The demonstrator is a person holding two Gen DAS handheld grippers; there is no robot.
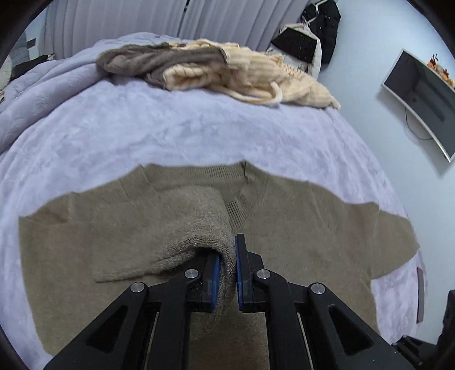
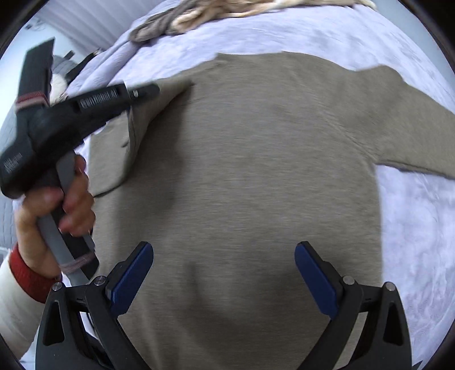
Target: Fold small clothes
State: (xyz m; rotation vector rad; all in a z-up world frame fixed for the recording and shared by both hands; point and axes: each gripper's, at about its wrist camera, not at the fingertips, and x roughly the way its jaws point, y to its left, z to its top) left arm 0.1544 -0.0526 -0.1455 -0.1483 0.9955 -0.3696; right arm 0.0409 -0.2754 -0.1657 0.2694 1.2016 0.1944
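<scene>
A tan knit sweater [image 1: 312, 227] lies flat on a lavender blanket [image 1: 170, 128], neckline toward the far side. My left gripper [image 1: 227, 256] is shut on the cuff end of its sleeve [image 1: 199, 222], which is folded across the chest. In the right wrist view, a hand [image 2: 57, 205] holds the left gripper [image 2: 145, 90], its tip at the raised sleeve fabric [image 2: 170, 94]. My right gripper [image 2: 223, 250] hovers open over the sweater's body [image 2: 256, 170] with nothing between its fingers. The other sleeve [image 2: 421, 136] stretches out to the right.
A heap of cream and grey knitwear [image 1: 227, 68] sits at the far end of the bed, also seen as a pile [image 2: 199, 14] in the right wrist view. A screen [image 1: 421, 96] hangs on the right wall, with dark clothes [image 1: 324, 25] hanging beyond it.
</scene>
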